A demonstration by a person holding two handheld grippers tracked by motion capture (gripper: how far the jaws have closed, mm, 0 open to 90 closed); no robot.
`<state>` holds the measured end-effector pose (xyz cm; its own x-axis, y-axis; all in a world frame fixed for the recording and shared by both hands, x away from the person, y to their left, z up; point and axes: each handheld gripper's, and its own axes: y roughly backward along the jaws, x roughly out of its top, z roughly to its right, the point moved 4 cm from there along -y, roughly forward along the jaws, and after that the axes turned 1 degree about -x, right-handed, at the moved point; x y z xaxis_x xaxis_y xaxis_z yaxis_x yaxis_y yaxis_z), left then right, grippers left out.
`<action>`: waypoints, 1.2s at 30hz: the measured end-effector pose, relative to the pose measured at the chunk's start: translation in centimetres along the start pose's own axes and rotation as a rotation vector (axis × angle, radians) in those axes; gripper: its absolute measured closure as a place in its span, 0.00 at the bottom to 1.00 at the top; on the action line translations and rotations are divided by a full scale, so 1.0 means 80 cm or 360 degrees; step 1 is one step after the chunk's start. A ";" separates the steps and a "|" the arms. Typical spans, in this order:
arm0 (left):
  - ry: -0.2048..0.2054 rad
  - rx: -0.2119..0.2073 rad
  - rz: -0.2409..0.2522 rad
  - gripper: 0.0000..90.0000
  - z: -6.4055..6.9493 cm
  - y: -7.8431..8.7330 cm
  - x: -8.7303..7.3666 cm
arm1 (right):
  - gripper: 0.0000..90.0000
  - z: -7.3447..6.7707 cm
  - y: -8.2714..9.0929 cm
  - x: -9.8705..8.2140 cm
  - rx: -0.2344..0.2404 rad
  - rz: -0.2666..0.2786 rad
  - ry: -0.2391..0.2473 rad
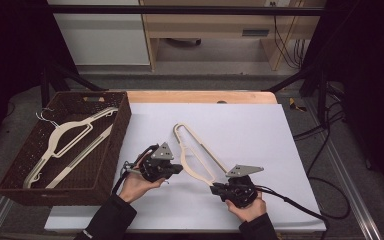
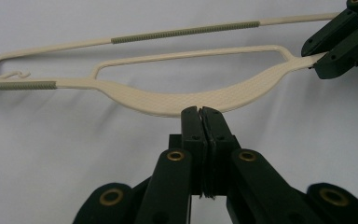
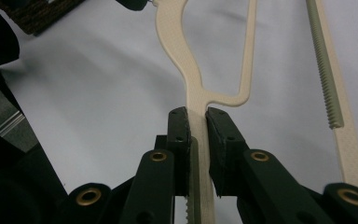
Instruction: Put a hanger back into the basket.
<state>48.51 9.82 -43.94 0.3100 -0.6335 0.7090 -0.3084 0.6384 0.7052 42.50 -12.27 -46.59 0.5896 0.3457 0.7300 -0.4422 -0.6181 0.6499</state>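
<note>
Gripping a cream hanger (image 1: 196, 152) from two sides on the white sheet (image 1: 250, 130).
Right gripper (image 3: 196, 116) clamps one shoulder end; left gripper (image 2: 201, 111), jaws pressed together, pinches the hanger's curved middle edge. Open sheet lies beyond and to the right; a brown basket (image 1: 122, 125) holding more hangers borders the sheet's left edge.

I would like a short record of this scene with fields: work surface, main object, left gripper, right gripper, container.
work surface: white sheet on a table
main object: cream hanger lying on the sheet
left gripper: jaws shut at the hanger's broad curved edge; grip on it not clear
right gripper: shut on the hanger's thin end
container: brown woven basket at the left, holding more cream hangers
</note>
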 end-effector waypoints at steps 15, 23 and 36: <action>0.0004 0.0060 -0.0096 0.98 0.015 0.000 0.008 | 0.47 -0.030 -0.031 0.043 -0.0139 0.0175 0.0325; 0.0037 0.0056 -0.0083 0.98 0.021 0.000 0.011 | 0.66 -0.030 -0.062 0.038 -0.0195 0.0010 0.0354; 0.0098 0.0039 0.0241 0.69 0.021 0.037 0.028 | 0.84 -0.035 -0.061 0.035 -0.0238 -0.0020 0.0502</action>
<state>46.73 9.58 -40.25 0.3126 -0.5024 0.8062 -0.3772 0.7132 0.5907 44.44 -6.33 -47.15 0.3681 0.5682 0.7359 -0.5440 -0.5103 0.6661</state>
